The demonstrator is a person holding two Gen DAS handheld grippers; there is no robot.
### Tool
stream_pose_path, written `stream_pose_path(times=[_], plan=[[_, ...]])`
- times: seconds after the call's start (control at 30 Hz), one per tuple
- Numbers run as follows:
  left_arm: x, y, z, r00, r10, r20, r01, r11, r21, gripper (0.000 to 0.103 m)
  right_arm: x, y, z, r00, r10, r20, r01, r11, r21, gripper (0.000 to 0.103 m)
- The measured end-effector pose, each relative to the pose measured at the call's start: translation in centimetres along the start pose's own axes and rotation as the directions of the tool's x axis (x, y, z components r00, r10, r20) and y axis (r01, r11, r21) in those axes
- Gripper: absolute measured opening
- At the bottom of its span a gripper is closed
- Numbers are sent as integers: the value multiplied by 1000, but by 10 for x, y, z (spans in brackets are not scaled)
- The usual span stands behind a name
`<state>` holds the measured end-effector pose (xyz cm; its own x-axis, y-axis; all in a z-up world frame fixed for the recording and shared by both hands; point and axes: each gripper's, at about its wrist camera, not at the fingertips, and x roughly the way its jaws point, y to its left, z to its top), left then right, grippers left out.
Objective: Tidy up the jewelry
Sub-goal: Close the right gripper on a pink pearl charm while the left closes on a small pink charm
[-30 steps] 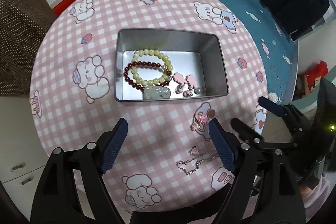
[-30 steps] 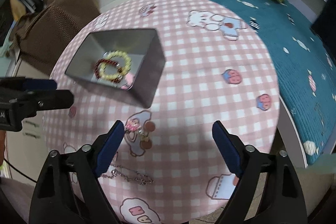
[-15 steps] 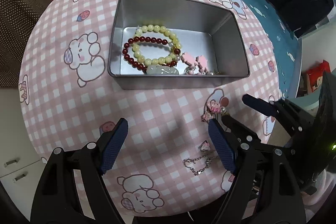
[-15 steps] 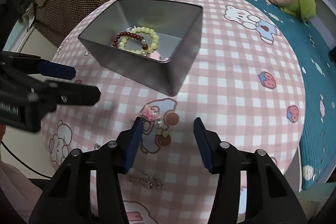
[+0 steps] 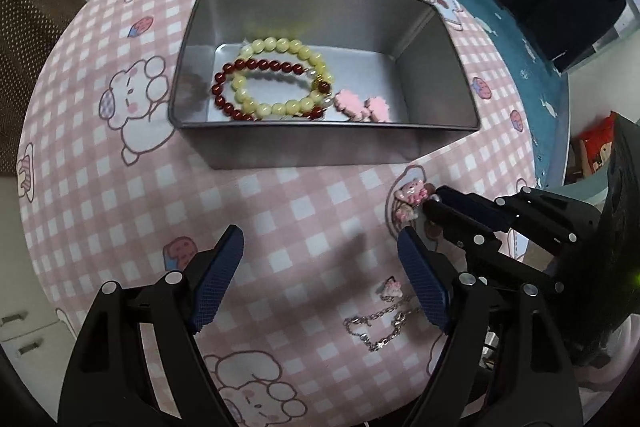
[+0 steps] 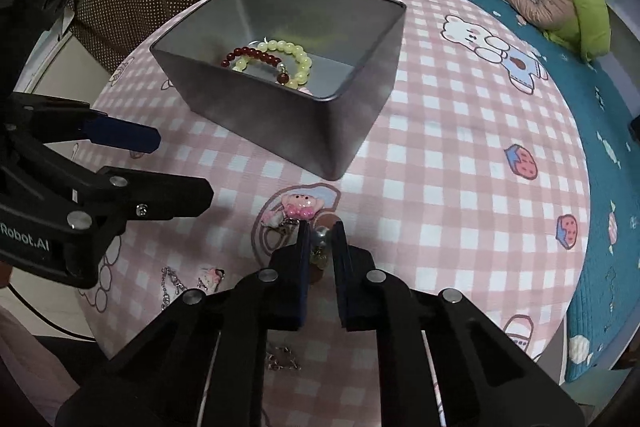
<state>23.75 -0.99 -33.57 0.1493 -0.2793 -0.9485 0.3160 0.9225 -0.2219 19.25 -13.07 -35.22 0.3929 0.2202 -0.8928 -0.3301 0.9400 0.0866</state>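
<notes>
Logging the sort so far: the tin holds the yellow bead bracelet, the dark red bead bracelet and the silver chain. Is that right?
Not quite. The silver chain is not in the tin; it lies on the checked tablecloth in front of it, as the left wrist view shows. The yellow bead bracelet and dark red bead bracelet are inside.

Left gripper [image 5: 320, 281] spread; right gripper [image 5: 430, 203] seemingly on charm [image 5: 412, 191].

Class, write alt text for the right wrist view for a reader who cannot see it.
The right gripper closes its fingers on a pink charm trinket lying on a pink checked tablecloth. Behind it, a metal tin holds a red bead bracelet and a yellow one; the left gripper hovers open at left.
</notes>
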Motion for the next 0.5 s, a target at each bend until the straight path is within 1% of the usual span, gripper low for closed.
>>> stream_pose_path(times=[0.03,0.13,0.2,0.27,0.3,0.37,0.43,0.5], plan=[[0,-2,1,1000,3,4,-3,1000,6,86,-1,-1,-1,1000,0,-3,0,1000,-1,10],[2,-9,0,1000,19,25,-19,1000,18,90,-5,-4,-3,1000,-6,-1,6,1000,4,10],[6,-15,2,999,29,20,-29,999,22,89,-9,-9,-2,1000,-9,8,8,1000,26,10],[10,-20,4,1000,22,8,-22,999,33,89,-15,-14,-2,1000,-10,18,9,999,49,10],[12,-23,5,1000,10,10,-10,999,39,89,-18,-18,-2,1000,-14,24,12,998,61,10],[15,-31,7,1000,24,17,-24,998,51,89,-22,-22,-2,999,-22,33,19,997,77,10],[16,-35,8,999,20,26,-22,998,63,89,-26,-28,-2,999,-30,40,26,996,91,10],[18,-41,9,999,3,40,-6,997,79,83,-29,-33,-4,998,-37,45,32,994,105,10]])
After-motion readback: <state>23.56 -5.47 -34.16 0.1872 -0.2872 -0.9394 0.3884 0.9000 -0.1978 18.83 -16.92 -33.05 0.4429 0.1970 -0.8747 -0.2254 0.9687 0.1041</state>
